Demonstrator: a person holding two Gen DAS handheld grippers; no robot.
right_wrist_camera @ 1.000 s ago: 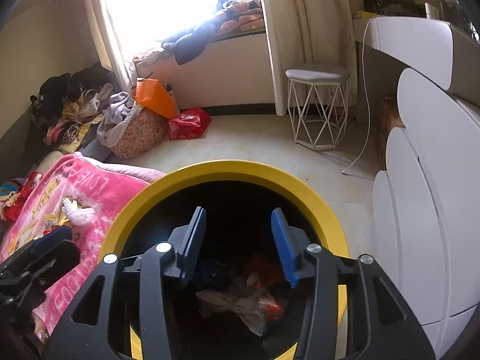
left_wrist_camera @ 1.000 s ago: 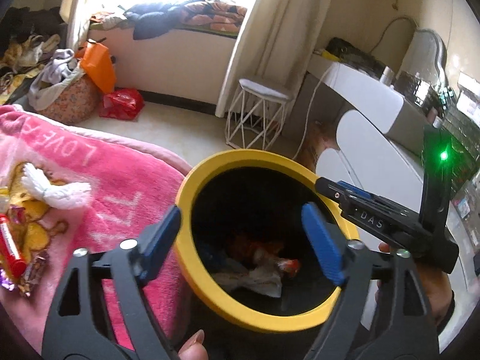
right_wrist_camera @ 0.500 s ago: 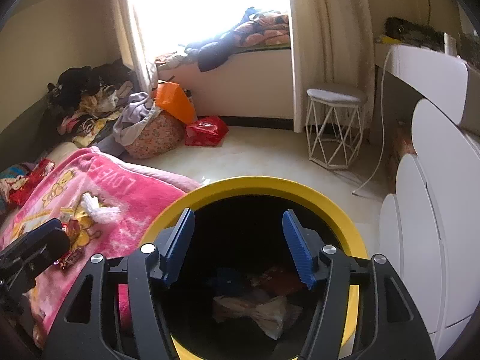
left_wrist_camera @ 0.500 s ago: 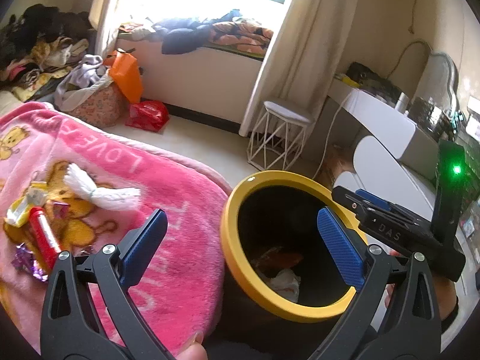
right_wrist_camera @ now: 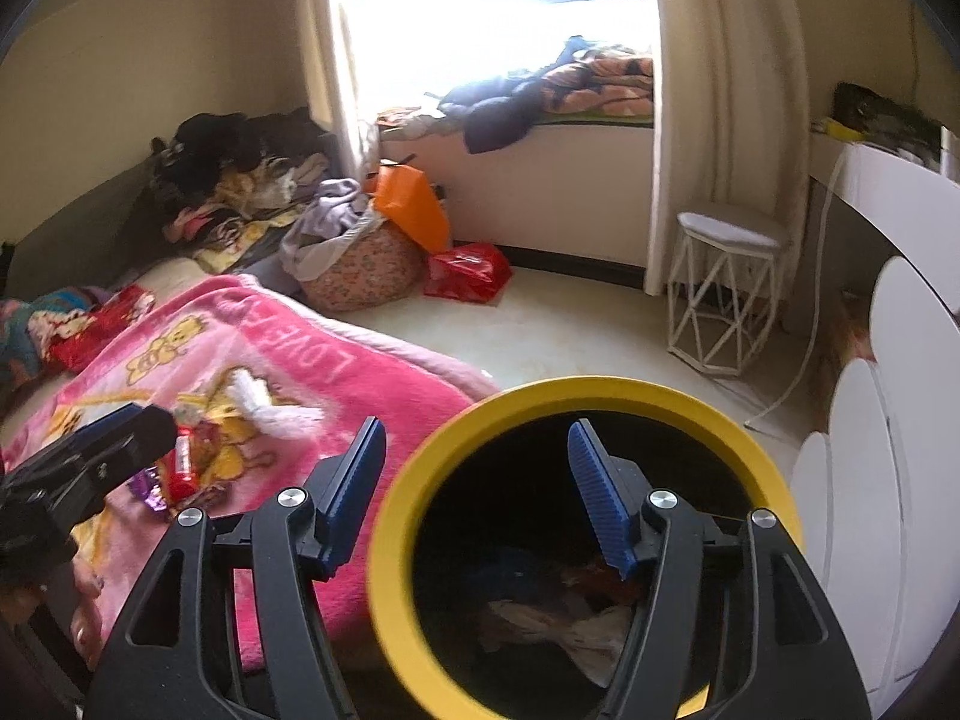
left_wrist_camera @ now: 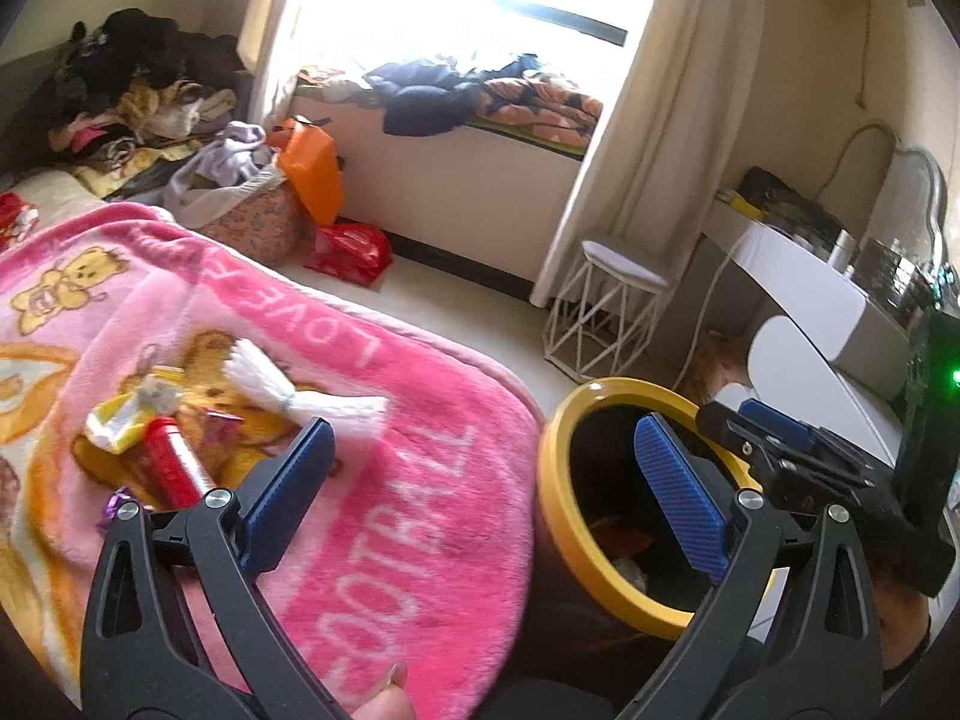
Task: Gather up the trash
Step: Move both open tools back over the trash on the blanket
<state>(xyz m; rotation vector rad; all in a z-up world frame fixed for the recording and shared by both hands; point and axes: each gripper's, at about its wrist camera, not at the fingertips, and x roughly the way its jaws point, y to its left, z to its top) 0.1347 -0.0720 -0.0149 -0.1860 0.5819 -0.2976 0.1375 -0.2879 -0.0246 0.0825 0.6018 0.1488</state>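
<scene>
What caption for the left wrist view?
Open left gripper between trash-strewn pink blanket and yellow-rimmed bin.

Left tongs (left_wrist_camera: 480, 486), black arms, silver screws, ribbed blue pads; right tongs (right_wrist_camera: 477, 480) alike, green light

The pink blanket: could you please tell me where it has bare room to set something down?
The pink blanket is bare between the white tassel and the yellow-rimmed bin. Left of the tassel, wrappers crowd around the red tube.
</scene>
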